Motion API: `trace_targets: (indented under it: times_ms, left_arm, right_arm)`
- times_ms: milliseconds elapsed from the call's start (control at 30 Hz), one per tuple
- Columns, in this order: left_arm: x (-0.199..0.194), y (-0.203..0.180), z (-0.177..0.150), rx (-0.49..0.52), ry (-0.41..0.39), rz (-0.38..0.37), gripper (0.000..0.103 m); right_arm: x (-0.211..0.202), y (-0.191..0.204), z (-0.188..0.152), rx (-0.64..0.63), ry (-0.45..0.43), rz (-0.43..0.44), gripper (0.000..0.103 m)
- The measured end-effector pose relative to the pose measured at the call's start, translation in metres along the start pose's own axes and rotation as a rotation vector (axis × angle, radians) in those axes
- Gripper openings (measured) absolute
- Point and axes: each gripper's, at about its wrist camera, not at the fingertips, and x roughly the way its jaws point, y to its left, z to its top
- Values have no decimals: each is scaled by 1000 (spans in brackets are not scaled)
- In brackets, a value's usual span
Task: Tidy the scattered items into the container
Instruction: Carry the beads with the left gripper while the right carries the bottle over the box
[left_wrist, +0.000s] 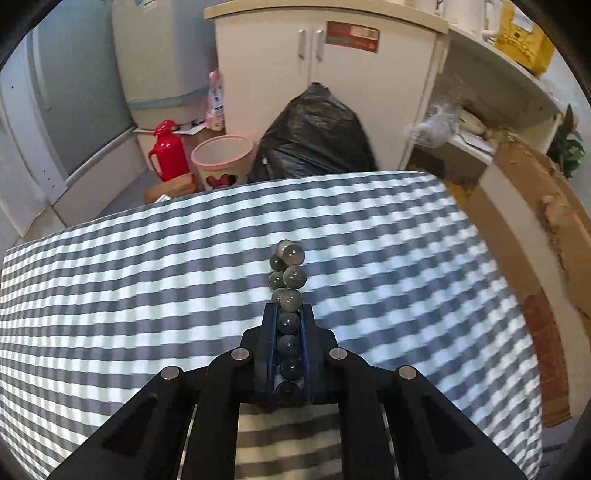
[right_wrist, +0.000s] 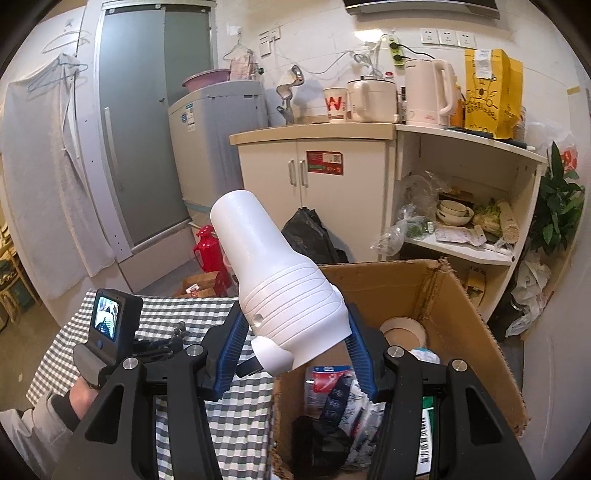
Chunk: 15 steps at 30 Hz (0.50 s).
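Observation:
A string of dark glossy beads (left_wrist: 287, 280) is clamped between the fingers of my left gripper (left_wrist: 289, 314), which is shut on it above the grey-and-white checked tablecloth (left_wrist: 147, 288); several beads stick out past the fingertips. My right gripper (right_wrist: 295, 325) is shut on a white plastic bottle-shaped item (right_wrist: 273, 273), held tilted at the left rim of an open cardboard box (right_wrist: 461, 332). The box holds a tape roll (right_wrist: 402, 330), packets and dark items. The left gripper (right_wrist: 162, 343) and the hand holding it show at the lower left of the right wrist view.
Beyond the table stand a black rubbish bag (left_wrist: 314, 136), a pink bin (left_wrist: 223, 160), a red thermos (left_wrist: 164, 151) and a white cabinet (left_wrist: 325, 92). The cardboard box (left_wrist: 528, 236) flanks the table's right edge. An open shelf (right_wrist: 465, 206) with bowls stands behind the box.

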Motion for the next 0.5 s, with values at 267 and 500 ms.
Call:
trace_targets:
  times_ms: [267, 500]
  left_arm:
    - [-39, -31, 14, 32, -83, -50, 11]
    - [-85, -56, 29, 48, -164, -86, 11]
  right_arm:
    - [-14, -19, 0, 27, -18, -27, 52]
    - [-29, -25, 5, 35, -45, -38, 52]
